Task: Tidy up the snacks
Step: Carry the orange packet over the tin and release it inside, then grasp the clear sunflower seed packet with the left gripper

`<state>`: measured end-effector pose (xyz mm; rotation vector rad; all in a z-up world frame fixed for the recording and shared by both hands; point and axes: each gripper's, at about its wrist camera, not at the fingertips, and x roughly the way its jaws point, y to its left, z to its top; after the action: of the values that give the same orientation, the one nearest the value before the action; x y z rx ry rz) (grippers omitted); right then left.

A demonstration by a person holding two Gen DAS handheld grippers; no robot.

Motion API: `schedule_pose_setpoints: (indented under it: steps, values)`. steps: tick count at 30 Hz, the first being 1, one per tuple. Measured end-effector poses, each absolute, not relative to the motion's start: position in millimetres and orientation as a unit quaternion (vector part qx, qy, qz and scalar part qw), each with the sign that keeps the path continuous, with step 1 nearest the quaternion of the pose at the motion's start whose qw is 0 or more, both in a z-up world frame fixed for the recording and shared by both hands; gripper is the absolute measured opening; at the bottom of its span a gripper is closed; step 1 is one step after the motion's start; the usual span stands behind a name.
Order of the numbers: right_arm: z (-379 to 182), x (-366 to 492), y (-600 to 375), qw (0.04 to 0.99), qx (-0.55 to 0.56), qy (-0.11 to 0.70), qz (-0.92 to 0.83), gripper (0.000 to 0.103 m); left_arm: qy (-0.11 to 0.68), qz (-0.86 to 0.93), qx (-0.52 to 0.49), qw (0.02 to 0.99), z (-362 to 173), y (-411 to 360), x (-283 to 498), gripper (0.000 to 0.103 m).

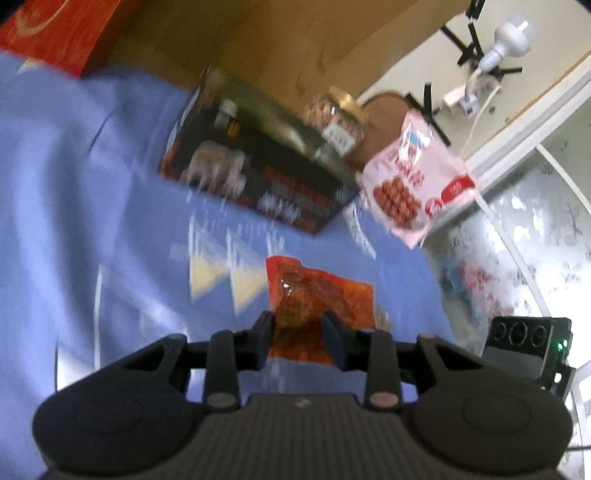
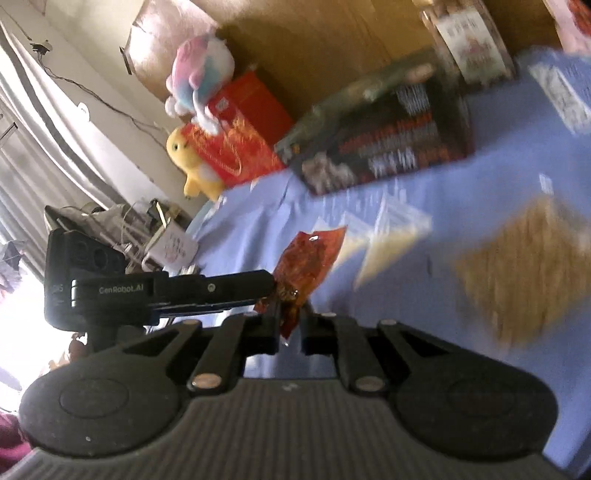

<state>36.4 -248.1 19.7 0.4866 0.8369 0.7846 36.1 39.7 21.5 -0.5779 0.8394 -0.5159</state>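
Motion blur smears the print on the dark box (image 1: 258,173) and the jar (image 1: 334,122) behind it; a red box (image 1: 51,33) is cut off at top left. A blue cloth (image 1: 74,184) covers the surface, with plush toys (image 2: 195,110) by a curtained window. The left gripper (image 1: 300,328), fingers spread, straddles the red packet (image 1: 317,291) without touching; the right gripper (image 2: 290,326) pinches its corner. A pink bag (image 1: 413,177) sits at the cloth's right edge.

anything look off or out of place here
the pink snack bag sits crooked at the right edge of the blue cloth, its lower corner seemingly hanging past the edge, so it might slide off
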Motion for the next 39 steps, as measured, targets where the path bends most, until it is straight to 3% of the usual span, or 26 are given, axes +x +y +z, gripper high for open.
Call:
schedule_pose_setpoints:
  steps: [8, 15, 19, 20, 23, 30, 39]
  values:
    - [56, 126, -225, 0.844, 0.202, 0.341, 0.362, 0.013, 0.349, -0.216, -0.277, 0.869, 58, 53, 120, 0.031]
    - [57, 184, -205, 0.856, 0.177, 0.342, 0.344, 0.014, 0.343, -0.167, -0.265, 0.885, 56, 56, 176, 0.032]
    - [47, 201, -192, 0.863, 0.159, 0.346, 0.331, 0.018, 0.339, -0.13, -0.251, 0.897, 50, 54, 188, 0.033]
    - [47, 201, -192, 0.868, 0.154, 0.343, 0.324, 0.023, 0.334, -0.121, -0.244, 0.902, 52, 53, 189, 0.036]
    - [53, 197, -193, 0.886, 0.133, 0.328, 0.301, 0.036, 0.32, -0.113, -0.232, 0.911, 57, 52, 184, 0.042]
    - [71, 139, -261, 0.907, 0.162, 0.281, 0.269, 0.036, 0.308, -0.135, -0.229, 0.914, 72, 47, 133, 0.042]
    - [-2, 47, -362, 0.889, 0.252, 0.352, 0.149, 0.038, 0.449, -0.267, -0.263, 0.811, 5, -28, 85, 0.042]
